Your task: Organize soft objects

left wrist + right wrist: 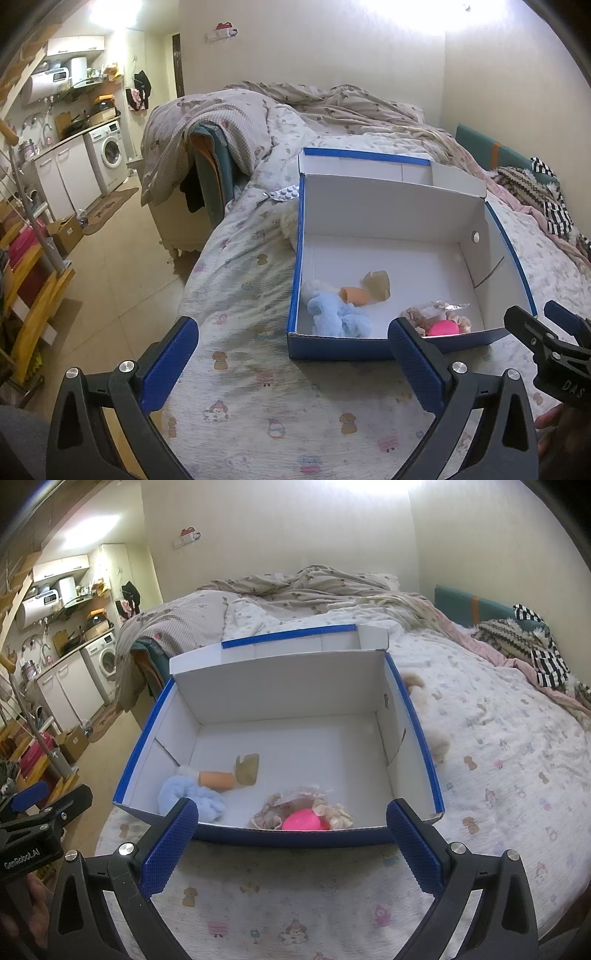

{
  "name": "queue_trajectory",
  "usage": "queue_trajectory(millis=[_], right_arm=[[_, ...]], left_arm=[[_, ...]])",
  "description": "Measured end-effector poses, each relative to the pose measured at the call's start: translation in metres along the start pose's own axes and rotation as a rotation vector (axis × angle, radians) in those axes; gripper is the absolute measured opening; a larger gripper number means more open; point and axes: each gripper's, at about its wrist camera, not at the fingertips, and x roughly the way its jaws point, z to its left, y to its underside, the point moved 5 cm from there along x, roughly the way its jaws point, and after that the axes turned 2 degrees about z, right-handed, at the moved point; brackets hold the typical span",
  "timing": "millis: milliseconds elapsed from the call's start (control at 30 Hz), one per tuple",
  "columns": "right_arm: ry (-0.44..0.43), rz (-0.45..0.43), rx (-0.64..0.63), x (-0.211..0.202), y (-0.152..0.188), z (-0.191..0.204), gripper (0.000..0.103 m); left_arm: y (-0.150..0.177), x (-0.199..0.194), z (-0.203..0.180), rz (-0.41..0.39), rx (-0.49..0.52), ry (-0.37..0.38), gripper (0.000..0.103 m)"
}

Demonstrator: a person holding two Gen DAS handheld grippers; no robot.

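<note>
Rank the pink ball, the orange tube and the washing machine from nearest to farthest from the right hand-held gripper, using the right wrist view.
1. Pink ball: in the blue box's near edge, just ahead of the right hand-held gripper.
2. Orange tube: deeper in the box, to the left.
3. Washing machine: across the room, far left.

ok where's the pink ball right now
The pink ball sits inside the blue shoe box, against its near wall and nestled among the beige scrunchies, right of the light blue scrunchie in both wrist views.
</note>
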Motion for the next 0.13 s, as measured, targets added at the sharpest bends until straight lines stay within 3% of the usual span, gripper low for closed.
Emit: queue_trajectory(millis=[133], right_arm=[[0.001,0.0,0.0,-0.0007,0.0,-0.0004,0.103]], left_arm=[[0.002,0.0027,-0.0008,0.012,0.008,0.006,0.102]])
